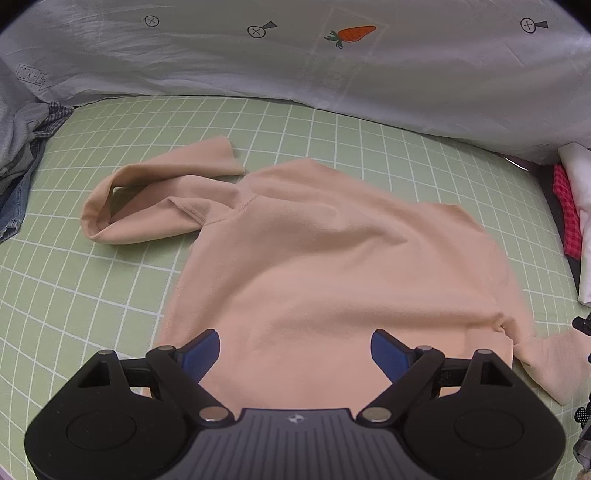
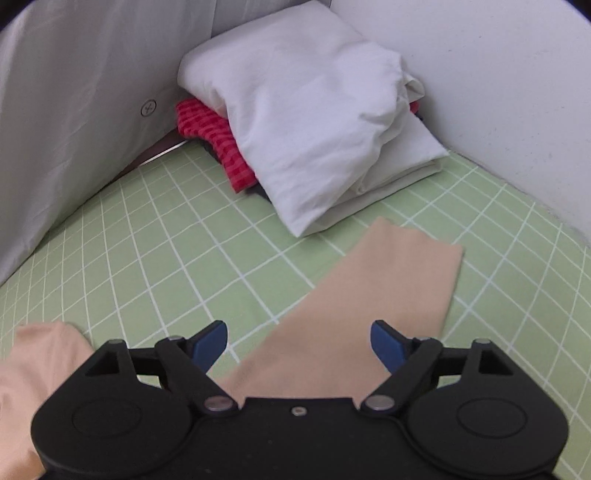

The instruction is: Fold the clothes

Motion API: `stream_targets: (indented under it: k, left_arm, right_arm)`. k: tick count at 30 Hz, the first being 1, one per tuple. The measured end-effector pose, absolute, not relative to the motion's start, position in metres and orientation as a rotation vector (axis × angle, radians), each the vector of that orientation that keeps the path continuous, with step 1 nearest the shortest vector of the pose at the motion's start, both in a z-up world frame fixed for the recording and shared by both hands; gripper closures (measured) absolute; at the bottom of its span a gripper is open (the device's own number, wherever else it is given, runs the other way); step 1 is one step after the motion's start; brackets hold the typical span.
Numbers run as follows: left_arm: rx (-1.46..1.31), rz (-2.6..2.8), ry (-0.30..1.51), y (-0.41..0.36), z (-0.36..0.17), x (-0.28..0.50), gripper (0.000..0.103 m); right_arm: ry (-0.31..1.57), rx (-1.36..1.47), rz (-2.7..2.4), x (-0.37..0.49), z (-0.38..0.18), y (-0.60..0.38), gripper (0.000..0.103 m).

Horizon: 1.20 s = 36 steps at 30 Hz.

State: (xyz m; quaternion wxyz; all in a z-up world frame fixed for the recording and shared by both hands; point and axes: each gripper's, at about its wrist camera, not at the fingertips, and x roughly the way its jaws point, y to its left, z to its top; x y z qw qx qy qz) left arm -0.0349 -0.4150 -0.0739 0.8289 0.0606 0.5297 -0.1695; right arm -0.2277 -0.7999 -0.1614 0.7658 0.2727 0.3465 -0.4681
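Note:
A peach long-sleeved top (image 1: pixel 332 258) lies spread on the green checked sheet (image 1: pixel 92 288). Its left sleeve (image 1: pixel 147 199) is crumpled and curled to the upper left in the left wrist view. My left gripper (image 1: pixel 295 350) hovers open over the lower part of the top, nothing between its blue pads. In the right wrist view the other sleeve (image 2: pixel 369 295) lies flat and stretched out over the sheet, pointing toward the corner. My right gripper (image 2: pixel 299 345) is open above it, and its blue fingers (image 2: pixel 386 341) stand either side of the sleeve without pressing on it.
A stack of folded clothes, white (image 2: pixel 314 122) on top of red checked (image 2: pixel 214 140), sits in the far corner. A white bedcover with carrot prints (image 1: pixel 351 35) runs along the back. A heap of grey and denim garments (image 1: pixel 18 158) lies at the left.

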Motion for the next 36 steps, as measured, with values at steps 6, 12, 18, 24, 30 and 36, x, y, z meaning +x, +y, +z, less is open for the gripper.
stream_targets:
  k: [6,12,18,24,30,36]
  left_arm:
    - [0.113,-0.322,1.13,-0.411,-0.076,-0.03,0.014]
    - [0.108,-0.324,1.141,-0.411,-0.079,-0.028,0.014]
    - [0.109,-0.363,1.125,-0.414,-0.075,-0.033,0.014]
    - [0.088,-0.392,1.106,-0.41,-0.07,-0.041,0.014]
    - [0.067,-0.402,1.119,-0.405,-0.071,-0.047,0.014]
    - [0.063,-0.4,1.123,-0.402,-0.07,-0.047,0.014]
  right_arm:
    - [0.825,0.597,-1.062,-0.213,-0.171,-0.805,0.029]
    - [0.809,0.573,-1.054,-0.223,-0.169,-0.809,0.061]
    - [0.731,0.662,-1.022,-0.241,-0.159,-0.824,0.096]
    - [0.491,0.636,-0.971,-0.264,-0.097,-0.823,0.097]
    - [0.411,0.63,-1.022,-0.319,-0.08,-0.79,0.097]
    - [0.642,0.793,-1.099,-0.35,-0.148,-0.771,0.091]
